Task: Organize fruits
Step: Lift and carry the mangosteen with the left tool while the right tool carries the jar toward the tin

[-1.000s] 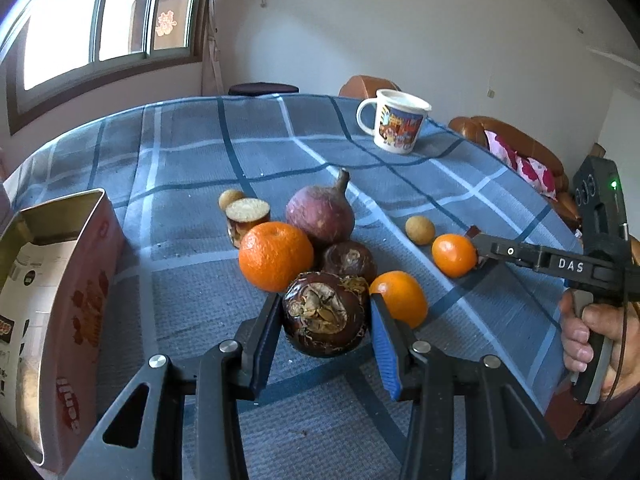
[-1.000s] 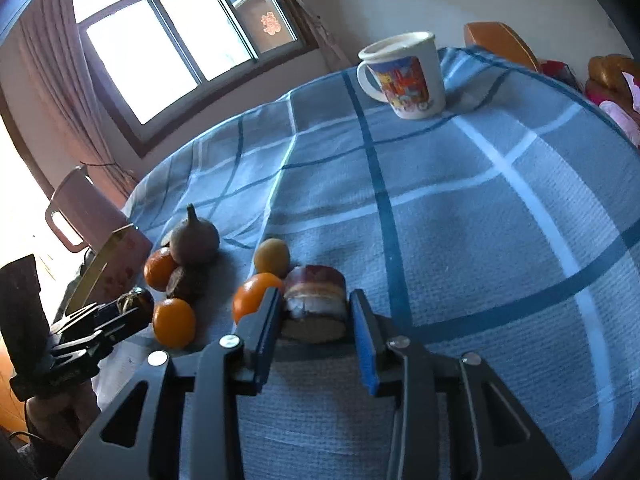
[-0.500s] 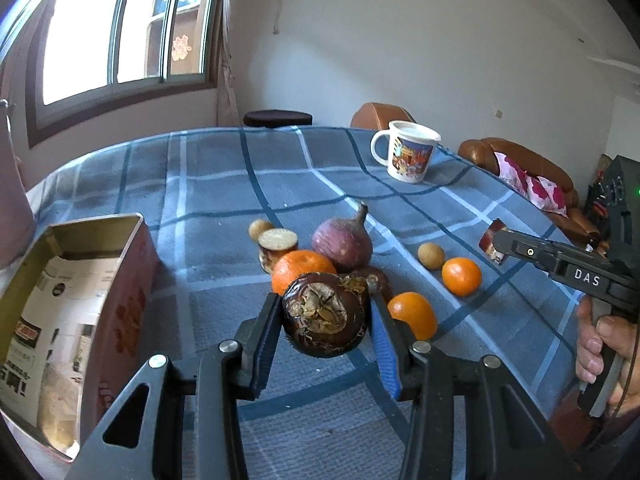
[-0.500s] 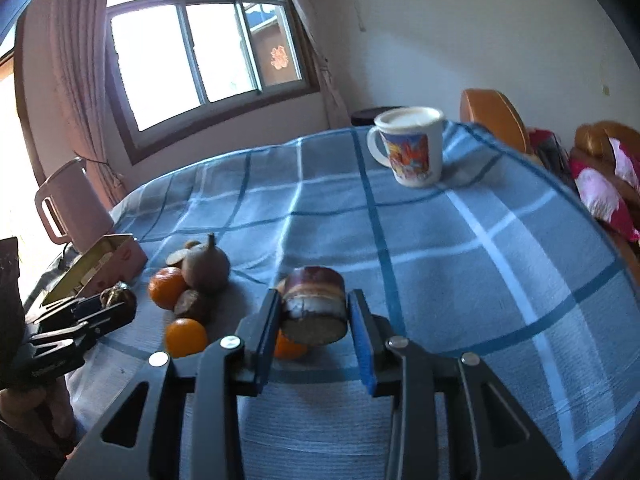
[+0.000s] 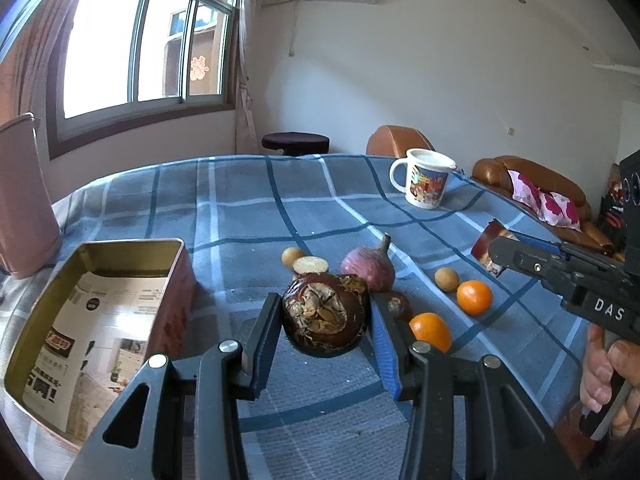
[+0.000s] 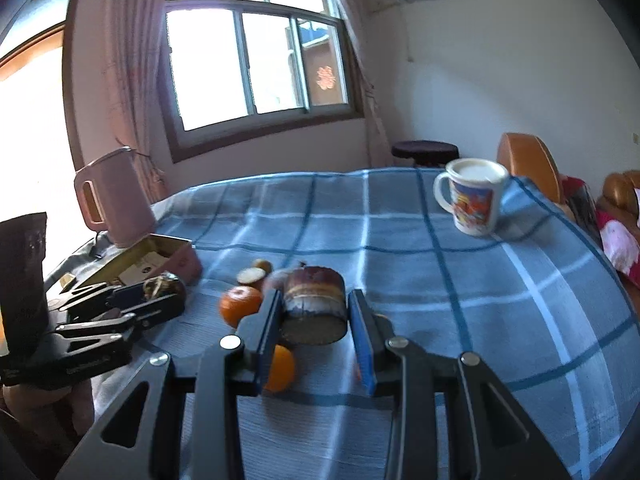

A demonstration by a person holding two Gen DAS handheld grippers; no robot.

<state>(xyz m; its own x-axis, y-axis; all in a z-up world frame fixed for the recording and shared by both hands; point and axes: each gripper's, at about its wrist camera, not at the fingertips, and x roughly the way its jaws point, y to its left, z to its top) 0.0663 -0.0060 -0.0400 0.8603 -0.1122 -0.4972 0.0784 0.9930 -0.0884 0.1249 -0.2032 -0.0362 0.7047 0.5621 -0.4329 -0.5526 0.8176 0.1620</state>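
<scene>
My left gripper is shut on a dark round mangosteen and holds it above the blue plaid table, right of an open metal tin. My right gripper is shut on a cut brown fruit piece, raised over the table; it also shows in the left wrist view. On the cloth lie two oranges, a purple bulb-shaped fruit, a cut fruit slice and two small tan fruits.
A white printed mug stands at the far right of the table. A pink kettle stands behind the tin at the left edge. Brown sofas and a dark stool are beyond the table.
Both grippers have risen from the table with their fruit. The left one carried the mangosteen up and left toward the tin; the right lifted the cut piece away from the oranges.
</scene>
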